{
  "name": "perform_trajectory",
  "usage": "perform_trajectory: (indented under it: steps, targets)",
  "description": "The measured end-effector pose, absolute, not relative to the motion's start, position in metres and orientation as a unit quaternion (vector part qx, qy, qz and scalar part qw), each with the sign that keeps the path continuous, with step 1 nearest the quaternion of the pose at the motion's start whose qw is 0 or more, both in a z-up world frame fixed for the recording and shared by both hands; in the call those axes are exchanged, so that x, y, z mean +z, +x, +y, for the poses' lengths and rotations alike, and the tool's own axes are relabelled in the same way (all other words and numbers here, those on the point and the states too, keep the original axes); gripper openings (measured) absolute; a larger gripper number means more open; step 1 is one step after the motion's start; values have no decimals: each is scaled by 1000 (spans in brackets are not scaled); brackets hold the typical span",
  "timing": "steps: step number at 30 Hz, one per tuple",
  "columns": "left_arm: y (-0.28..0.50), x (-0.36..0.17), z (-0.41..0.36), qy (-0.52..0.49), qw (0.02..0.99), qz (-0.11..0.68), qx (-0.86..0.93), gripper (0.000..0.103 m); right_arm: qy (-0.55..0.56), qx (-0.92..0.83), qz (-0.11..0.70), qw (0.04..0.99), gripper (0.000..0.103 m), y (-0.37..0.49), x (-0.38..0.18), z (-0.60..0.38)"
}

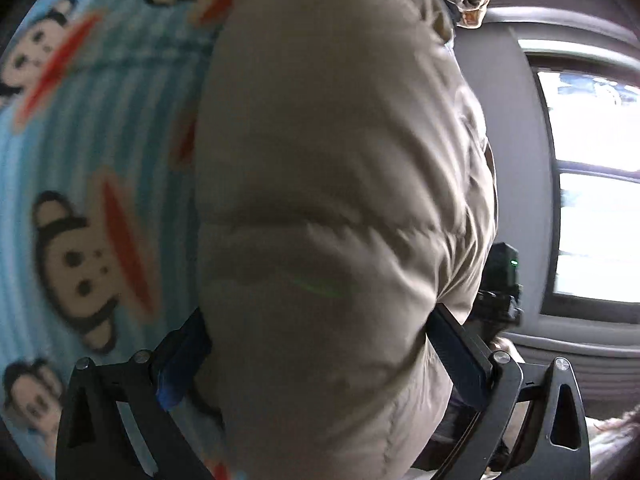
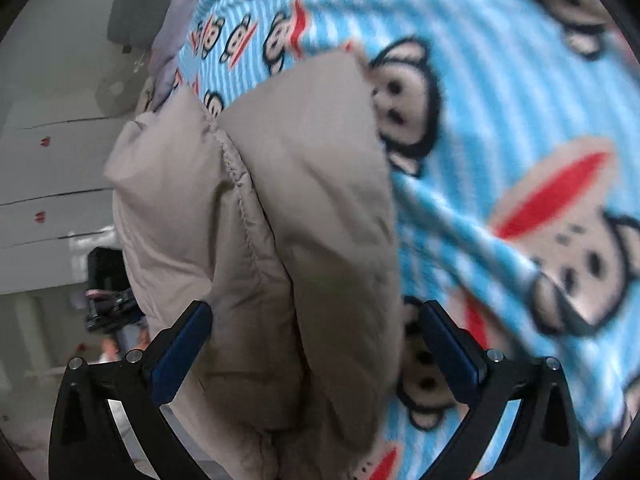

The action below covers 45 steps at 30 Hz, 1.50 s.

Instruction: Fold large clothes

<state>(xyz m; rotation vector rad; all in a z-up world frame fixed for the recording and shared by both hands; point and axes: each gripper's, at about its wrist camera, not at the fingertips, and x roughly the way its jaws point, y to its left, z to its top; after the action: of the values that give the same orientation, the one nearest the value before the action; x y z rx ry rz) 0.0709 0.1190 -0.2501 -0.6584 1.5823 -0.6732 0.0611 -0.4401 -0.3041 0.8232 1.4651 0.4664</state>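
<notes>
A puffy beige jacket [image 1: 332, 200] fills the left wrist view and hangs lifted over a blue monkey-print blanket [image 1: 80, 140]. My left gripper [image 1: 320, 344] has its blue-padded fingers [image 1: 460, 356] pressed against both sides of a thick bulge of the jacket. In the right wrist view the same jacket [image 2: 260, 220] runs between my right gripper's [image 2: 316, 340] fingers [image 2: 180, 348], which close on a quilted fold. The blanket [image 2: 500, 140] lies beneath and to the right.
A window [image 1: 592, 184] and grey wall are to the right in the left wrist view, with the other gripper's black body [image 1: 500, 292] beside the jacket. White drawers [image 2: 52, 184] and a dark object [image 2: 108, 272] stand left in the right wrist view.
</notes>
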Motion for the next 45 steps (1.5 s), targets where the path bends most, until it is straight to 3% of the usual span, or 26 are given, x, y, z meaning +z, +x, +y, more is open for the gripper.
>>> perform_trajectory:
  steps: [8,14,16,18,21,25,36,45]
  targets:
    - [80,-288,99,-337,566,686,-310,103,381,271,639,611,103,92,-328,-414]
    - [78,-275,89,-328,587,679,-296,102,407,250,635,608,103,94,-330,-410]
    - [76,-266,86,-322,596,672,-297,98,422,244,634,600,98,91,-329,-410]
    - [75,-255,83,-317,603,666,-303,98,435,248,628,595,80,87,-325,-413]
    - [73,-239,79,-310,608,657,-320,98,442,261,614,599,69,82,-312,-413]
    - [73,-219,83,-306,614,642,-342,98,443,278,596,610,68,78,-286,-401]
    - [104,-180,182,-296,630,615,-370,98,438,291,555,645,68,82,-236,-306]
    - [152,-192,306,-279,646,628,-333,98,431,282,562,647,68,117,-252,-170]
